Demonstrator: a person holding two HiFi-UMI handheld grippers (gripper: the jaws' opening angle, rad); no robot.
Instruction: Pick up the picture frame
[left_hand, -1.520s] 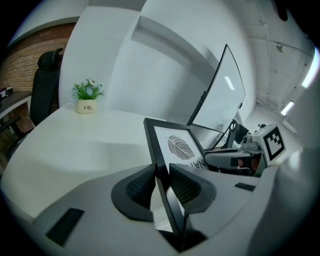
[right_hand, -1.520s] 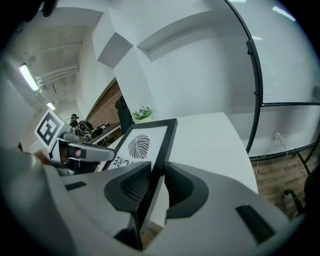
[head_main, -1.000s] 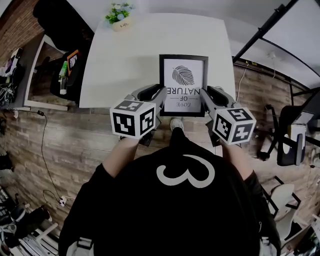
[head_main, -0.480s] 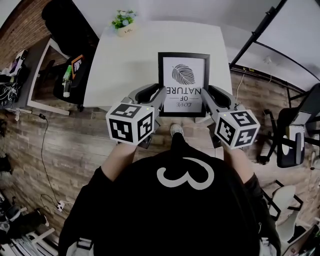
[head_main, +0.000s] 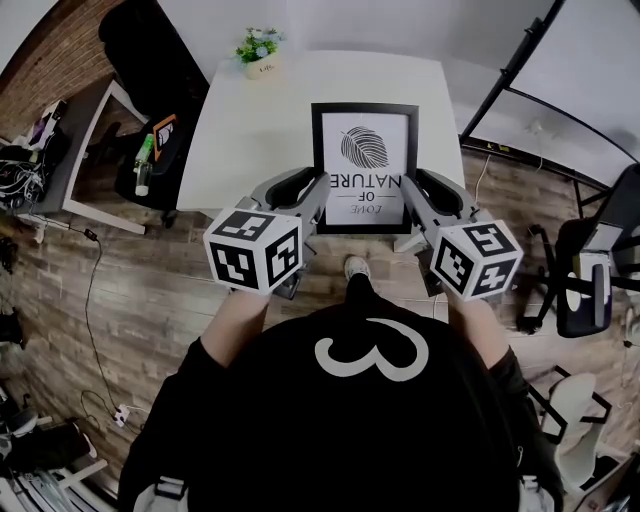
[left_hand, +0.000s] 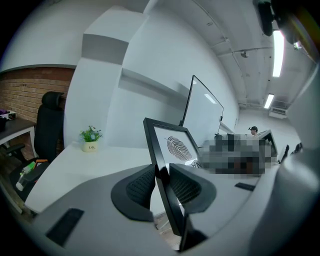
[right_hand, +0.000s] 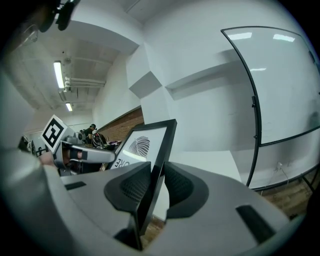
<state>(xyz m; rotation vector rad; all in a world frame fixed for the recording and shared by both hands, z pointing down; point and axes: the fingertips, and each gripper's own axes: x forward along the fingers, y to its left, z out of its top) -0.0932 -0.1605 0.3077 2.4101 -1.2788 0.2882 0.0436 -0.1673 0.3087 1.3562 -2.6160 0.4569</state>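
Note:
The black picture frame (head_main: 365, 166), with a leaf print and lettering, hangs lifted above the near edge of the white table (head_main: 260, 120). My left gripper (head_main: 316, 190) is shut on the frame's left side, its dark pads (left_hand: 141, 186) pressing that edge (left_hand: 161, 169). On the opposite side, my right gripper (head_main: 413, 192) is shut on the right edge (right_hand: 156, 172), pads (right_hand: 179, 187) on both faces. The frame tilts slightly away from me, print upside down in the head view.
A small potted plant (head_main: 259, 50) stands at the table's far left corner. A black office chair (head_main: 150, 80) and a side desk (head_main: 85, 150) with bottles sit left; a whiteboard stand (head_main: 520, 60) and another chair (head_main: 590, 270) right. Brick-pattern floor lies below.
Both grippers have risen with the frame between them, lifting it off the table edge and slightly forward. The head view has shifted, showing more of the table.

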